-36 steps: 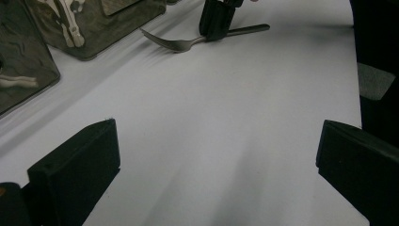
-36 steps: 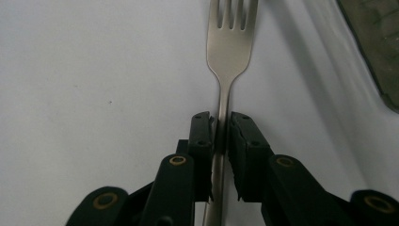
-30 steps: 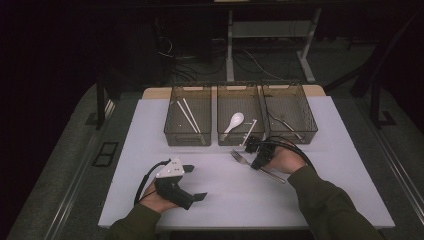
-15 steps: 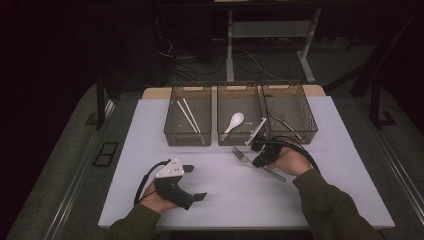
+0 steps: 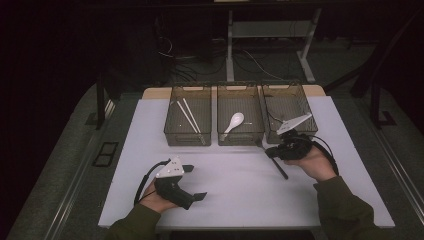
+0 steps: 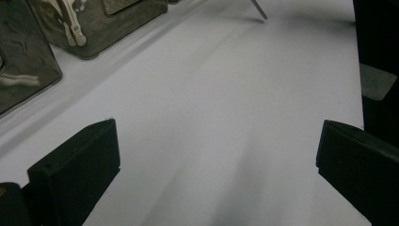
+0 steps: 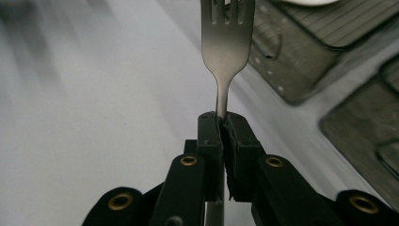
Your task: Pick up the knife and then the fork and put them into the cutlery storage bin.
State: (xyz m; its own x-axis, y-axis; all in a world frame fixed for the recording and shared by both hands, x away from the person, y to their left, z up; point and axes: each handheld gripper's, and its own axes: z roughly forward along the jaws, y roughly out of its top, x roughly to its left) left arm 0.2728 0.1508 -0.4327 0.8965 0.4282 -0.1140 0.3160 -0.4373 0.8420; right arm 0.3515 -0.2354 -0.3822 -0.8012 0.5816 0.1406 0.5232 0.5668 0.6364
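My right gripper hovers just in front of the right-hand basket, shut on the neck of a metal fork. The fork's handle slants back toward the person. In the right gripper view the fork rises straight out of the shut right gripper, tines up, over the white table. My left gripper rests at the near left of the table, open, with nothing in it. The left gripper view shows the left gripper spread wide over bare table, with the fork's handle end far off.
Three dark mesh baskets stand in a row at the back of the white table. The left basket holds chopsticks, the middle basket a white spoon. Cables trail from both grippers.
My right gripper has moved to the right with the fork in it, toward the right-hand basket. The left gripper has stayed where it was.
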